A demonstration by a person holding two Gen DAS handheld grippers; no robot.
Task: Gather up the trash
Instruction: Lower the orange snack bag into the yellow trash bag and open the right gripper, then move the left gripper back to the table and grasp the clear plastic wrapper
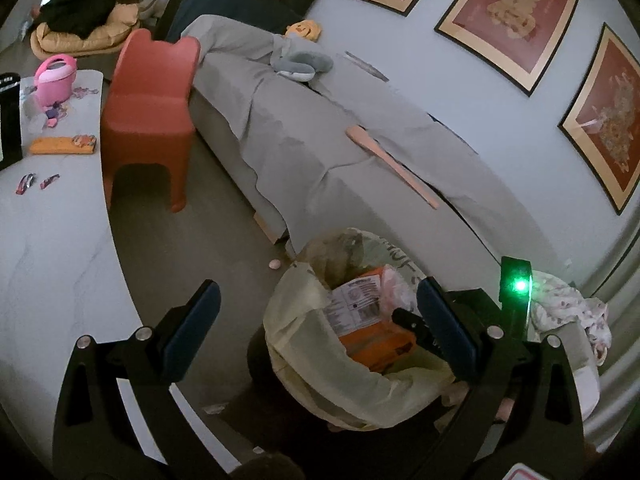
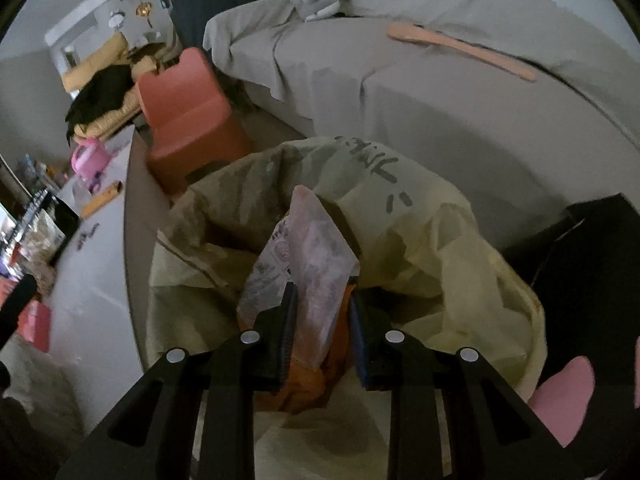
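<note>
Left wrist view: left hand-held gripper (image 1: 316, 312) w/ jaws spread wide, nothing between the pads, held above the trash bin (image 1: 320, 364), which is the landmark here. Bin is lined w/ a pale yellow bag and sits on the floor just beside the grey-covered sofa (image 1: 320, 128). Inside the bin lies an orange parcel (image 1: 372, 336) w/ a white printed label. Tip of the right hand-held gripper (image 1: 404, 316) pokes in over the bin from the right side, near that parcel. Beyond the bin, further along the sofa front, stands a red kid's chair (image 1: 148, 120). Left of the bin runs the white table (image 1: 52, 248), w/ a pink toy (image 1: 54, 80) and small wrappers (image 1: 38, 182) at its far end, well apart from the bin. A long pink stick (image 1: 392, 164) lies on the sofa behind the bin. Right wrist view: right hand-held gripper (image 2: 322, 332) is narrowed and clamped on a crumpled translucent wrapper (image 2: 308, 252) w/ pinkish print, held right over the bin's mouth, the bag liner (image 2: 440, 264) all round it. Orange material shows below the wrapper, inside the bin. Chair is beyond the bin, table to its left.
</note>
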